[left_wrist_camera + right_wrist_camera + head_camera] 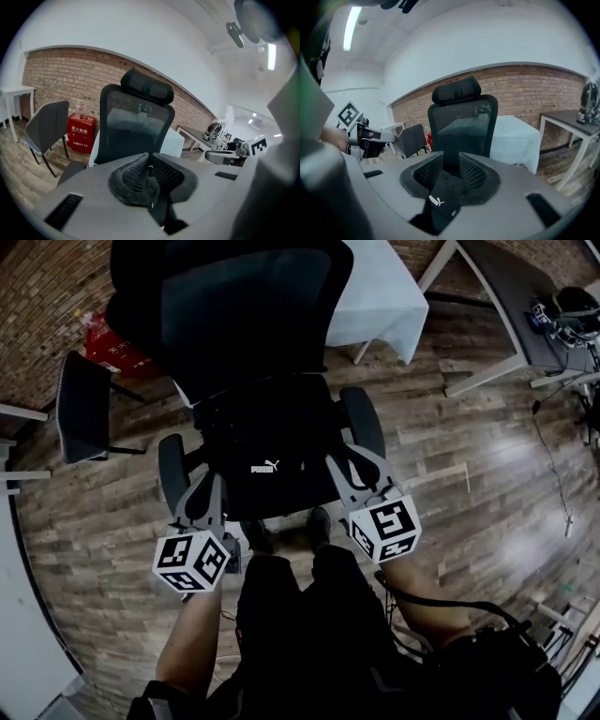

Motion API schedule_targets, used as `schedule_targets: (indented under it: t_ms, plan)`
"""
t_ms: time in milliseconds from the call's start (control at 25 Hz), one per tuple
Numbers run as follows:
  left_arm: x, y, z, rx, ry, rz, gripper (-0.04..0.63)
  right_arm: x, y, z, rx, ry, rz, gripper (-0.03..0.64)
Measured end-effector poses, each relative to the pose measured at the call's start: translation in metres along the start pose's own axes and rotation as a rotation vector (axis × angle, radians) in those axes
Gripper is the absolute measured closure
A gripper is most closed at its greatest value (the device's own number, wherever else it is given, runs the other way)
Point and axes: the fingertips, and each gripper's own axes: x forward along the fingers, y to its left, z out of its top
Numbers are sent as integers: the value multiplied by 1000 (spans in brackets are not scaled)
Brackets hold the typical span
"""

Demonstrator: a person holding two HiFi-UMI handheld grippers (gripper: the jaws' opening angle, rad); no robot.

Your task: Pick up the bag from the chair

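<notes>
Black fabric bag [267, 446] with a white Puma logo lies on the seat of a black mesh-backed office chair [248, 306], between its two armrests. It looks to rest fully on the cushion, not yet lifted.

At the bag's near right corner is the right gripper [450, 171]. Its jaws are drawn in to a narrow gap, with a hump of the bag's fabric, logo showing, caught between the ribbed pads. At the bag's near left edge is the left gripper [149, 161]. Its jaws are pressed together to a thin seam. Dark material shows beneath them, but whether any bag fabric is pinched there cannot be told.

The person stands at the chair's near side in dark trousers, forearms reaching down to both tools.

Farther out, a grey side chair [82, 409] stands to the left. A red fire-extinguisher box [112, 348] sits against the brick wall at far left. A table under a white cloth [380, 296] stands far right, on a wood plank floor [469, 502].

The step in hand seems to be securing the grasp before lifting. Doing it well likely means confirming the left side truly holds cloth. Both grippers should then rise together and level, straight up between the armrests, so the limp fabric neither slips nor snags.
</notes>
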Motion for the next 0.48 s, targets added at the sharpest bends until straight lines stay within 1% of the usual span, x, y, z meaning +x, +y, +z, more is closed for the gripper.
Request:
schedule_targets:
  t_ms: [120,280,320,400,480]
  plan:
    - [18,17,-13,-6,33,-23,580,15,-2,-23,48,41,-36,482]
    - [40,39,-37,-3,95,-32,570,33,-5,-59,104,94,-67,479]
    - [44,45,-44,-7,111,-33,550,38,-4,-68,111,109,-72,475]
    - [54,58,-60,-18,147,-21,469,47,-4,-86,126,128,-76,469]
    - [64,71,-77,-38,177,-5,460,57,-4,-104,149,143,-75,463]
